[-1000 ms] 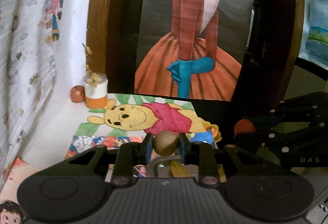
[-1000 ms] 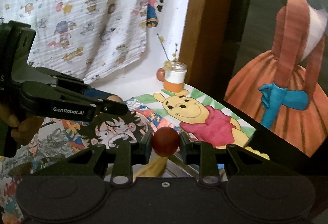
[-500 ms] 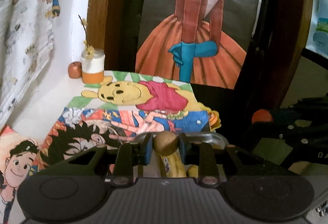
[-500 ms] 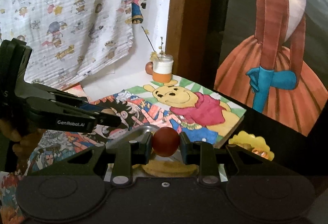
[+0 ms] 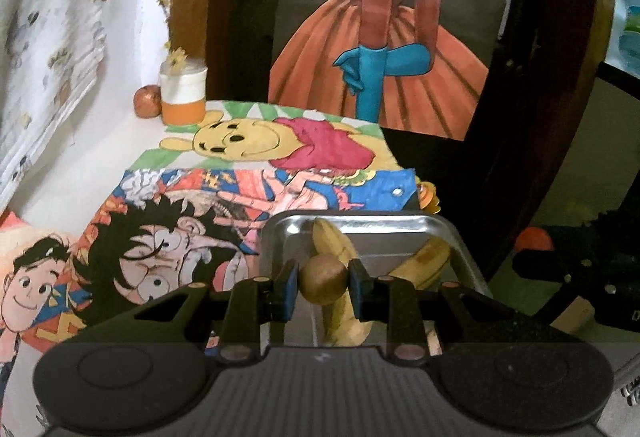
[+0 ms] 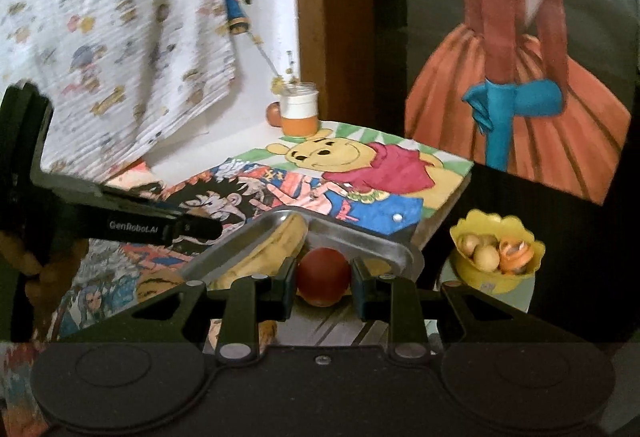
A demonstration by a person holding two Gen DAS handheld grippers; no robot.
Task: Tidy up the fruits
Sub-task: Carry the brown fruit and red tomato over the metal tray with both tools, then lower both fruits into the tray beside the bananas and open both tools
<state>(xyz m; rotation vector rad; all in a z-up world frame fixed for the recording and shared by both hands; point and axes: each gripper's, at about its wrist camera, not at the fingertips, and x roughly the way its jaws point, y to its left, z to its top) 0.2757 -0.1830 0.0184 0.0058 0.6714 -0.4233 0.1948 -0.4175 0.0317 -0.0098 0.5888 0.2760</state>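
Basically both fruits are over the metal tray point(image 5: 360, 223), low centre of each frame. Left gripper point(image 5: 324, 279) is clamped on one brown round fruit point(image 5: 323, 278); right gripper point(image 6: 323, 276) is clamped on one red round fruit point(image 6: 322, 275). Side pinch at the widest part, so neither rolls out; my read is both get dropped in the tray. Two bananas point(image 5: 340, 257) lie in the tray. One yellow bowl point(image 6: 496, 261) at right in the right-wrist view holds a few small pale fruits plus orange peel. One jar point(image 5: 183, 97) upper left, one small fruit beside it.
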